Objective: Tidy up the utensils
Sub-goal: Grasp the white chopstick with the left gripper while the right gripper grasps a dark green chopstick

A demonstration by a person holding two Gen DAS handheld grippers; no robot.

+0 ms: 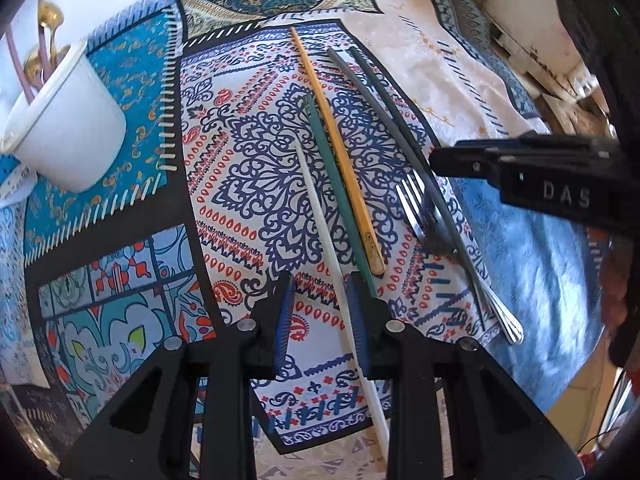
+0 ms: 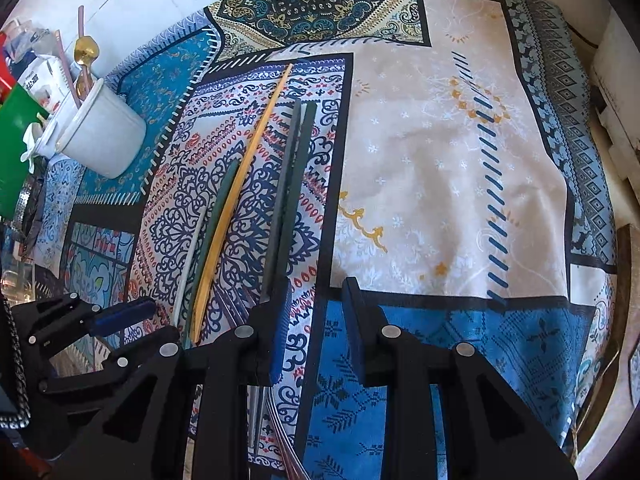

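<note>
Several chopsticks lie on the patterned cloth: a white one, a green one, a yellow one and two dark grey ones. A silver fork lies beside the grey ones. My left gripper is open just above the cloth, jaws either side of the white chopstick's near part. My right gripper is open and empty, low over the cloth near the grey chopsticks; it also shows in the left wrist view. A white cup holds gold spoons and pink sticks.
The cup stands at the far left of the table. Boxes and a green object crowd the far left edge. White boxes line the far right. A beige patch of cloth lies to the right.
</note>
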